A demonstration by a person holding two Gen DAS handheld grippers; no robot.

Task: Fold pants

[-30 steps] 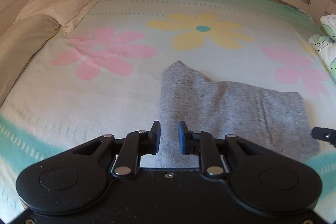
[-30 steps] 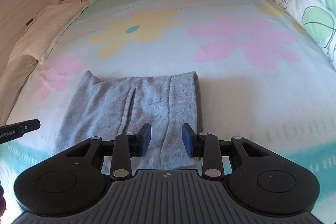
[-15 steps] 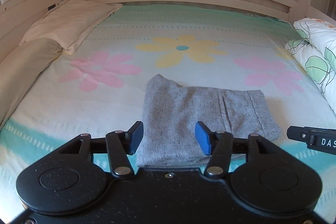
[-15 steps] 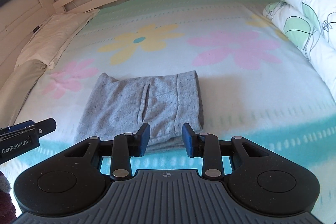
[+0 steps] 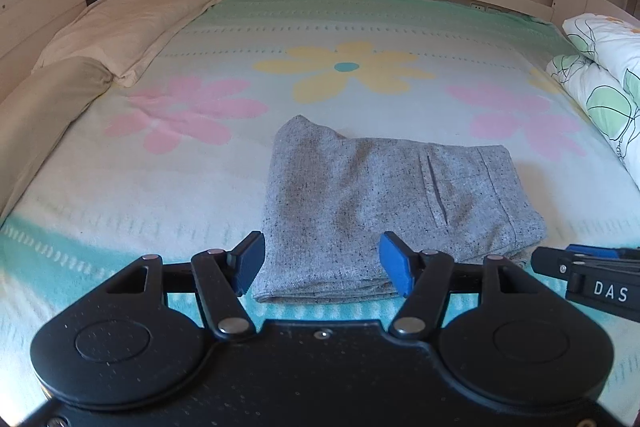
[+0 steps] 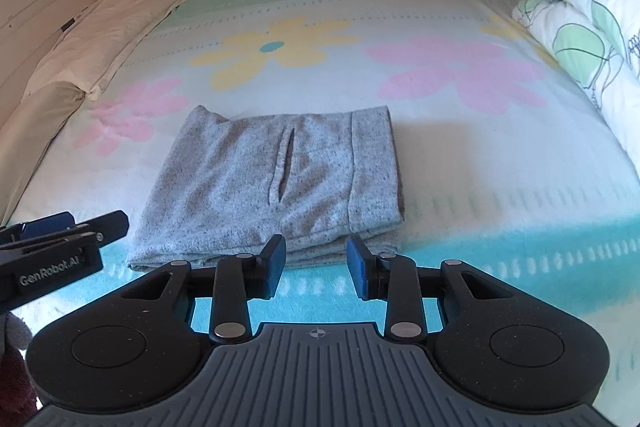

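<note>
Folded grey sweatpants (image 5: 384,203) lie near the bed's (image 5: 120,187) front edge. Left gripper (image 5: 322,263) opening, nothing pinched; right gripper (image 6: 316,261) spread, empty. Withdraw both without snagging layers.

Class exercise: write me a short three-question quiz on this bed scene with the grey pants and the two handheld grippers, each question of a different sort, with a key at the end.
1. True or false: the grey pants lie folded into a compact stack on the flowered blanket.
2. Multiple choice: what is between the right gripper's fingers?
A. a pant leg
B. nothing
C. a pillow corner
3. Fill in: the flower printed beyond the pants in the left wrist view, with a teal centre, is ____.

Key
1. True: the layered edges show at the near side.
2. B: the pads stand apart, short of the pants. The left gripper also grips nothing; its jaws are opening.
3. Yellow.
</note>
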